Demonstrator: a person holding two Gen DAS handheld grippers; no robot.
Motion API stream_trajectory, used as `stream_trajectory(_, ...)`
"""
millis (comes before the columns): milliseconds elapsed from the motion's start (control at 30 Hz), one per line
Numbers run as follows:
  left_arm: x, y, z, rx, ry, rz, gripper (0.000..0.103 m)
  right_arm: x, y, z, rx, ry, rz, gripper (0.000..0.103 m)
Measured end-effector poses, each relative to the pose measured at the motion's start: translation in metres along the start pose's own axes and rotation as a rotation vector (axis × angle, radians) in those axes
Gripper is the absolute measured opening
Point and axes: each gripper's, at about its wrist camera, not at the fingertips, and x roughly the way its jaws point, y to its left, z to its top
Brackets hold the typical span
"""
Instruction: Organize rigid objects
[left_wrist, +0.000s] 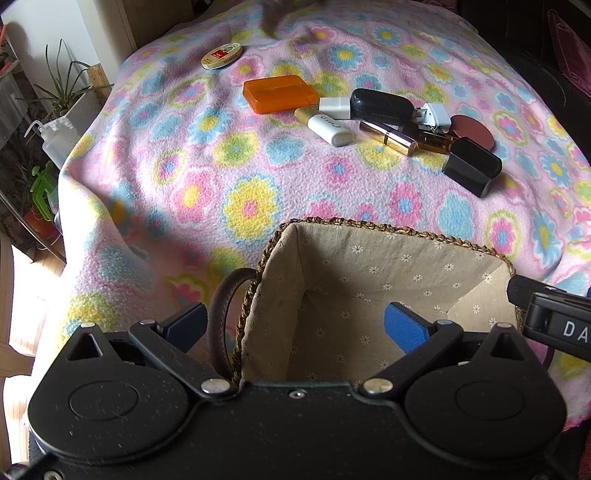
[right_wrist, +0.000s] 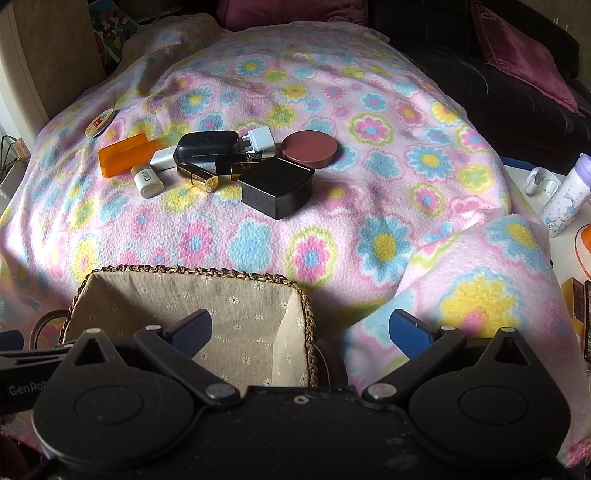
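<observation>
A woven basket (left_wrist: 402, 230) with a flowered cloth lining sits empty at the near edge of the flowered blanket; it also shows in the right wrist view (right_wrist: 192, 272). Beyond it lies a cluster: an orange box (left_wrist: 279, 93) (right_wrist: 125, 154), a black case (left_wrist: 380, 105) (right_wrist: 207, 147), a gold lipstick (left_wrist: 388, 137) (right_wrist: 197, 176), a white tube (left_wrist: 328, 127) (right_wrist: 147, 180), a black box (left_wrist: 472, 166) (right_wrist: 277, 190) and a brown round compact (left_wrist: 474, 131) (right_wrist: 309, 148). My left gripper (left_wrist: 295, 325) is open over the basket's left wall. My right gripper (right_wrist: 301, 330) is open over its right wall. Both are empty.
A round tin (left_wrist: 221, 55) (right_wrist: 99, 123) lies apart at the far left. Potted plants (left_wrist: 62, 92) and a squeeze bottle (left_wrist: 55, 142) stand left of the blanket. A white bottle (right_wrist: 567, 197) stands on a side table at right. Dark cushions (right_wrist: 517, 51) lie behind.
</observation>
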Motion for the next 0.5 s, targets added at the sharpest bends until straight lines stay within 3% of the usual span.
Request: stream_trajectory(500,-0.0088,0.0085,0.0046,-0.022,-0.009,-0.045,0.093,0.0008,0.0012,0.0022,-0.013,0.026,0.032,0.102)
